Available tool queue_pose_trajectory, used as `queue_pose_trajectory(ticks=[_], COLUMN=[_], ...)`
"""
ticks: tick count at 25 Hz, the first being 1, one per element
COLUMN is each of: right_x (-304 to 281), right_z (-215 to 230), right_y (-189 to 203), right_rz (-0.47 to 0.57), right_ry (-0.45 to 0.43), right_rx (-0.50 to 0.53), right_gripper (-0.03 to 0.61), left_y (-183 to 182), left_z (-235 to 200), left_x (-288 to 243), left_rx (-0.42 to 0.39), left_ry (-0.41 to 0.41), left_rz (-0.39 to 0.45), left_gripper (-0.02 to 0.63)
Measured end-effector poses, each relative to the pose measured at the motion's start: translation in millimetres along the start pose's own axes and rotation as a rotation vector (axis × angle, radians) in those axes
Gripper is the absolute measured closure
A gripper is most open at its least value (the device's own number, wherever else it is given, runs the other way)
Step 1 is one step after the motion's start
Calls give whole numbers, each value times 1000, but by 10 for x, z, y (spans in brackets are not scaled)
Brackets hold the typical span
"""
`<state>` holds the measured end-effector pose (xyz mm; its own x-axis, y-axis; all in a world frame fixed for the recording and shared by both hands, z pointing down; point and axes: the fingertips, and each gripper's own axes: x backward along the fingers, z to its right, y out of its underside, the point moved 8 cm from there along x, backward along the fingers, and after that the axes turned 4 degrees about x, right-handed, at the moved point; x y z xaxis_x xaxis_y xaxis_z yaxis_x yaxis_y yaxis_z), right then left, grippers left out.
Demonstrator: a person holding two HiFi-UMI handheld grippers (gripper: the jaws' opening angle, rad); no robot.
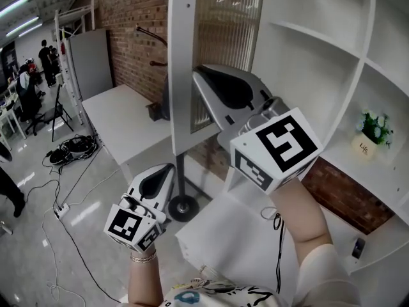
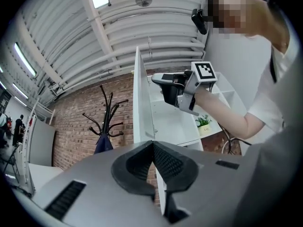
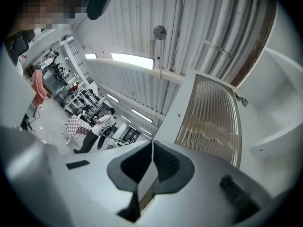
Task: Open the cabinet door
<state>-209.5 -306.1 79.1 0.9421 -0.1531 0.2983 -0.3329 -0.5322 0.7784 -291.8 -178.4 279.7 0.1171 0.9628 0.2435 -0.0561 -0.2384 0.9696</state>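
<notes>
The cabinet door (image 1: 182,62) is a tall white frame with a ribbed glass panel (image 1: 223,18), and it stands swung out from the white shelving (image 1: 319,43). My right gripper (image 1: 197,70) is raised in front of the door's inner face, jaws shut with nothing between them. In the right gripper view the closed tips (image 3: 152,143) point at the door (image 3: 208,112). The left gripper view shows the door (image 2: 139,103) edge-on, with the right gripper (image 2: 156,78) just beside it. My left gripper (image 1: 169,168) hangs lower and to the left, away from the door. Its tips (image 2: 152,143) meet, empty.
A small potted plant (image 1: 372,130) sits on a shelf at the right. A low white unit (image 1: 217,235) stands below my right arm. A white table (image 1: 121,120) and a coat rack (image 2: 106,112) are by the brick wall. Cables (image 1: 70,149) lie on the floor at the left.
</notes>
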Motion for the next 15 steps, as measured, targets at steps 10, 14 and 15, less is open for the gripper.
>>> queue_pose_trajectory(ticks=[10,14,15], right_x=[136,268,318], right_z=[9,15,7], right_y=[162,282,324], right_rz=[-17,-26,-32], right_ry=[-9,-7,-13], right_rx=[-58,-128,-155], right_gripper=[549,549,549], left_y=[105,46,47], left_z=[16,107,134], left_x=[205,176,166], left_rx=[-2,-21,-25], left_ry=[7,57,72], left_rz=[-38,-30,-31], left_gripper=[600,600,600])
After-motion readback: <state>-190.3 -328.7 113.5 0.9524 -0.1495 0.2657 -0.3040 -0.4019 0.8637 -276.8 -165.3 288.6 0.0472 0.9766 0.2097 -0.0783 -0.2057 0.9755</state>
